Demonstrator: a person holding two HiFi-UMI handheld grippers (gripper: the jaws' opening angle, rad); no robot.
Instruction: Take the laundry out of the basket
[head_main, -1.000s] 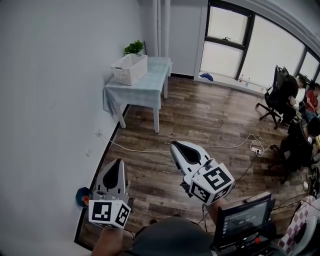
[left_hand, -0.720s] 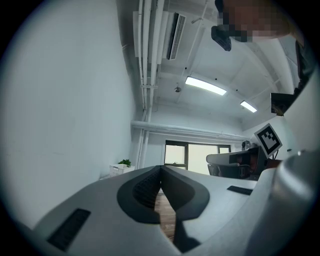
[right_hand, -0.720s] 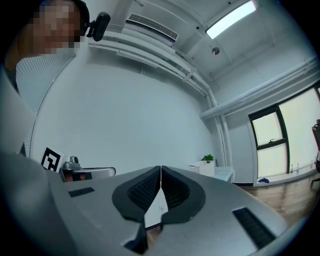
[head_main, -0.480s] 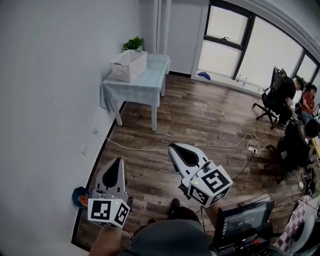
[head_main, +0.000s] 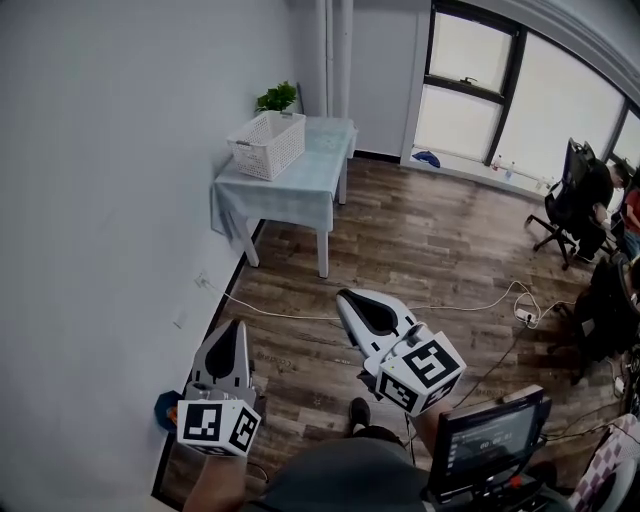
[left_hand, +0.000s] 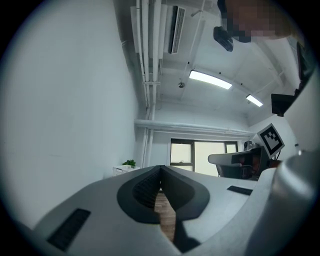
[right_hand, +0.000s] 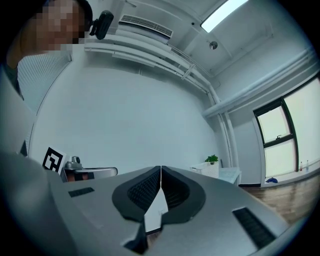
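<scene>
At the near left, just beside the white wall, a small blue object (head_main: 165, 408) lies on the wood floor (head_main: 420, 240). The left gripper (head_main: 236, 326) is held level above the floor there. In the left gripper view its jaws meet at the tips (left_hand: 161, 167) with nothing between them.

Farther off, against the same wall, stands a table (head_main: 300, 190) under a pale cloth. The white basket (head_main: 267, 143) sits on the table's far left corner, with a green plant (head_main: 277, 97) just behind it. Whether laundry lies inside cannot be made out. Both grippers are well apart from the basket. A white cable (head_main: 300, 312) runs across the floor between the table and the grippers.

The right gripper (head_main: 345, 296) points toward the table's side of the room. Its jaws are pressed together and empty, as the right gripper view shows (right_hand: 160, 168). A screen (head_main: 487, 440) sits at the near right, and office chairs (head_main: 575, 200) stand by the windows at the far right.
</scene>
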